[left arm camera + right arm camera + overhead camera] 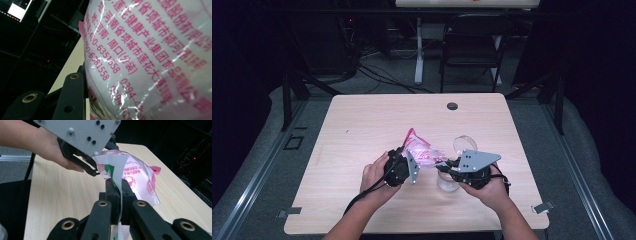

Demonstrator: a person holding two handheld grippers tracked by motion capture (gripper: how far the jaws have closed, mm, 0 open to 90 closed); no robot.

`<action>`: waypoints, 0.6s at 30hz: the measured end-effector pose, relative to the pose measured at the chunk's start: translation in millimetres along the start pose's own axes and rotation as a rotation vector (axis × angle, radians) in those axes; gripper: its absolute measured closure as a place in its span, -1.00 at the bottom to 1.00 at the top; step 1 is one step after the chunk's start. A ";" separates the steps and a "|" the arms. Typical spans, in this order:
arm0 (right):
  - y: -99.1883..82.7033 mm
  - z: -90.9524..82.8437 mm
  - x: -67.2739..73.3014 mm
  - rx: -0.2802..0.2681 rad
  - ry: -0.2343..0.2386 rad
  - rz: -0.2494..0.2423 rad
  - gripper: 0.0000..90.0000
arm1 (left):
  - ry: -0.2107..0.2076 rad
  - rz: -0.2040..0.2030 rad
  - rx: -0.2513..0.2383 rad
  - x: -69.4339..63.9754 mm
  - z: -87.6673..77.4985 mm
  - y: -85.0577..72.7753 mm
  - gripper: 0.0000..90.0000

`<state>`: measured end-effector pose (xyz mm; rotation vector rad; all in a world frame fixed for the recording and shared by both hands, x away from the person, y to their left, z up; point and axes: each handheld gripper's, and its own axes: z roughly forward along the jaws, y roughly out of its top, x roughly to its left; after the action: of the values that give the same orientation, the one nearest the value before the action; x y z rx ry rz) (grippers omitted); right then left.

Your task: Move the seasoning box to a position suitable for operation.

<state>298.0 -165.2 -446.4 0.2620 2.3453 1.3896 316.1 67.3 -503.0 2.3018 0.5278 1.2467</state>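
Observation:
A plastic bag (422, 150), white with pink and red print, hangs just above the table between my two grippers. My left gripper (414, 161) grips its bulky left side. In the left gripper view the printed bag (150, 55) presses against one black finger (71, 97), and the other finger is hidden behind it. My right gripper (443, 165) is shut on the bag's thin film edge. In the right gripper view its jaws (119, 186) pinch that film, with the bag (136, 177) beyond and the left gripper (96, 170) clamped on the bag's top.
A clear glass (447, 182) stands under the right gripper, and a clear round piece (464, 144) lies just behind it. The wooden table (362, 125) has a grommet hole (452, 106) near its far edge. A dark chair (474, 45) stands beyond the table.

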 end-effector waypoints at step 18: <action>-10.7 1.2 -10.0 0.020 -0.067 0.048 0.98 | 0.032 0.086 0.038 -4.1 4.7 5.1 0.37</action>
<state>308.0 -173.0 -453.7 0.3668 2.3137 1.3587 318.6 59.9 -505.1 2.3617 0.4718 1.3259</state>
